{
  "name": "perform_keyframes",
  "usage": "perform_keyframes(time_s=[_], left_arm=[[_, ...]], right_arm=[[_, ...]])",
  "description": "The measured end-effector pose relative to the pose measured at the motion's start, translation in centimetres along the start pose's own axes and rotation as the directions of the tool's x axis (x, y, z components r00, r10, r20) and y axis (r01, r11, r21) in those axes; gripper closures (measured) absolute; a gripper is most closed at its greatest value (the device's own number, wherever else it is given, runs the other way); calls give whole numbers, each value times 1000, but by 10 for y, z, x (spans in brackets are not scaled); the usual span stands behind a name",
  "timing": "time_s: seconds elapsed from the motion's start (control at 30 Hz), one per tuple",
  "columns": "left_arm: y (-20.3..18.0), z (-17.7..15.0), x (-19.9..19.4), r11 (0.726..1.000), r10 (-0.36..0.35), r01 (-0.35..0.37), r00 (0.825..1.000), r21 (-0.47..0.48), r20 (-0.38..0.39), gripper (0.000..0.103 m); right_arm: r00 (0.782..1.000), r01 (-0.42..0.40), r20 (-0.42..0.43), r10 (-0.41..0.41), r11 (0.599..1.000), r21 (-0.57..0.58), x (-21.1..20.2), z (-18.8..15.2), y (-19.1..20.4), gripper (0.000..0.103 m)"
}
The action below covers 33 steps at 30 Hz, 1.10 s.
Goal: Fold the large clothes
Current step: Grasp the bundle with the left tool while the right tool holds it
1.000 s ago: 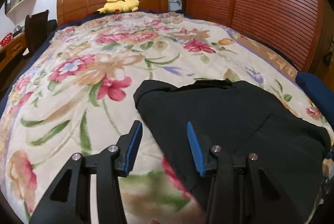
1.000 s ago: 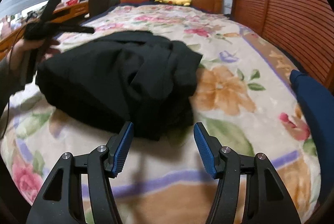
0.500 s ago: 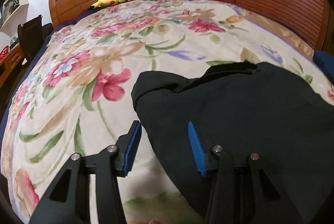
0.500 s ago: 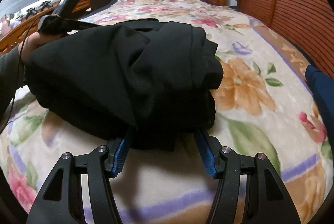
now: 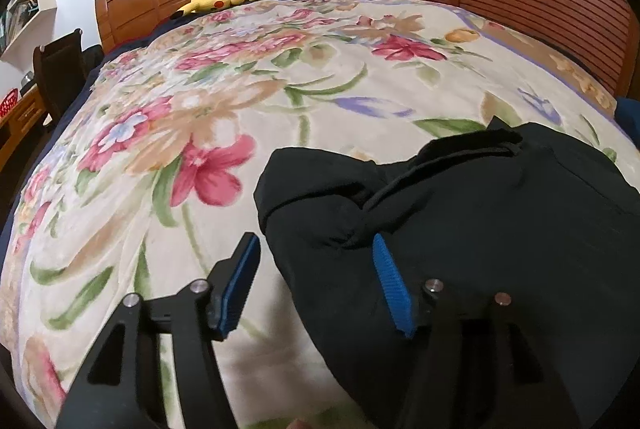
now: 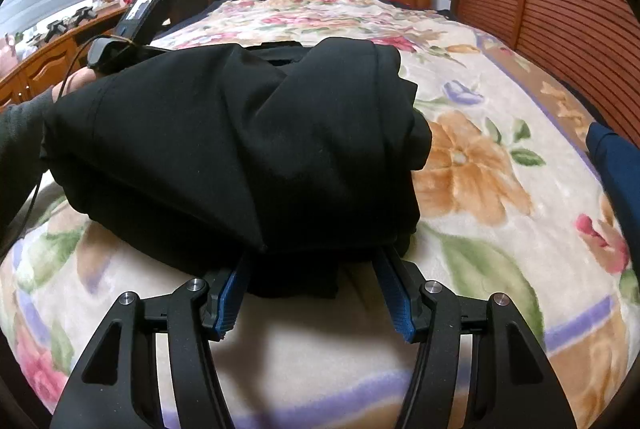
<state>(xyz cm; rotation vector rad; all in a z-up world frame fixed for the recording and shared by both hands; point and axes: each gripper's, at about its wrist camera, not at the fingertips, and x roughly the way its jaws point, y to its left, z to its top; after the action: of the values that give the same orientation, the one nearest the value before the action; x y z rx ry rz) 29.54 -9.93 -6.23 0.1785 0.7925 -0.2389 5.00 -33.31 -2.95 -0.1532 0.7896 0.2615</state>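
Right wrist view: black garment (image 6: 240, 149) bundled into compact fold on bed (image 6: 480, 169) | right tongs (image 6: 310, 293) spread, straddling its near edge, unpinched | left tongs (image 5: 316, 289) opening, straddling its corner | final tidy left

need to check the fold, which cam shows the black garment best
The right wrist view: the black garment sits nearly whole, folds and near edge visible. The left wrist view shows only its left end, the rest cut off.

Left tool (image 5: 316, 289) tilts downward, its jaws opening; right tool (image 6: 312, 293) angles down, jaws parted.
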Motion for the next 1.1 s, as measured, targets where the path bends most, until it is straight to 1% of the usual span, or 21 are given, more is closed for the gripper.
perform_keyframes(time_s=[0.07,0.1,0.13,0.17,0.23,0.3,0.4,0.6,0.63,0.67,0.7,0.73,0.77,0.8,0.83,0.87,0.93,0.97,1.0,1.03,1.1], left_arm=[[2,1,3,1000,-3,3,1000,-4,1,39],[3,1,4,1000,0,0,1000,-8,2,35],[4,1,5,1000,10,-10,1000,-11,3,27],[6,1,6,1000,22,-22,1000,-19,4,24],[11,2,11,999,31,-31,1000,-41,-1,10],[17,2,15,997,29,-29,1000,-69,-8,4],[24,1,19,995,-10,8,1000,-95,-16,3],[29,2,22,991,-51,46,998,-123,-40,3],[29,2,23,991,-60,54,997,-125,-42,6],[30,2,23,988,-83,76,996,-132,-45,9],[31,2,23,984,-113,105,992,-143,-48,16],[33,1,24,975,-160,149,986,-166,-53,23],[34,1,24,968,-186,174,981,-179,-55,27],[35,1,24,959,-226,212,973,-189,-54,39],[34,1,23,955,-244,230,968,-190,-54,45],[32,1,22,955,-246,232,968,-184,-53,47],[26,2,19,959,-244,232,968,-161,-55,62],[21,3,16,962,-239,229,969,-146,-57,66],[19,4,15,965,-231,222,971,-138,-59,73],[16,5,12,970,-218,209,974,-125,-60,79],[12,6,5,980,-180,174,982,-97,-56,86]], right_arm=[[1000,2,0,-2,1000,-1,0,1,1,42],[1000,3,0,-3,1000,0,0,1,1,42],[1000,2,0,-2,1000,1,0,1,1,42],[1000,1,0,-1,1000,4,0,1,1,42],[1000,0,1,0,1000,9,1,2,0,42],[1000,-2,1,2,1000,15,1,2,-1,42],[1000,-5,-1,5,1000,20,1,2,0,42],[1000,-24,-8,25,999,40,6,5,-1,42],[1000,-28,-8,29,999,44,6,5,-1,42],[999,-34,-9,34,998,49,7,5,-2,43],[999,-41,-9,41,998,54,8,6,-2,45],[999,-48,-9,49,997,58,8,6,-2,48],[998,-59,-9,59,996,62,8,7,-2,53],[998,-67,-10,68,996,61,9,7,-1,57],[997,-72,-11,73,996,58,9,8,0,59],[997,-78,-11,78,995,58,10,9,1,64],[995,-94,-10,95,994,63,10,10,1,70],[995,-103,-5,103,992,69,9,10,0,76],[994,-111,3,111,991,81,8,11,-3,82],[993,-117,11,117,989,87,6,12,-5,84],[992,-122,38,119,987,101,0,14,-8,91]])
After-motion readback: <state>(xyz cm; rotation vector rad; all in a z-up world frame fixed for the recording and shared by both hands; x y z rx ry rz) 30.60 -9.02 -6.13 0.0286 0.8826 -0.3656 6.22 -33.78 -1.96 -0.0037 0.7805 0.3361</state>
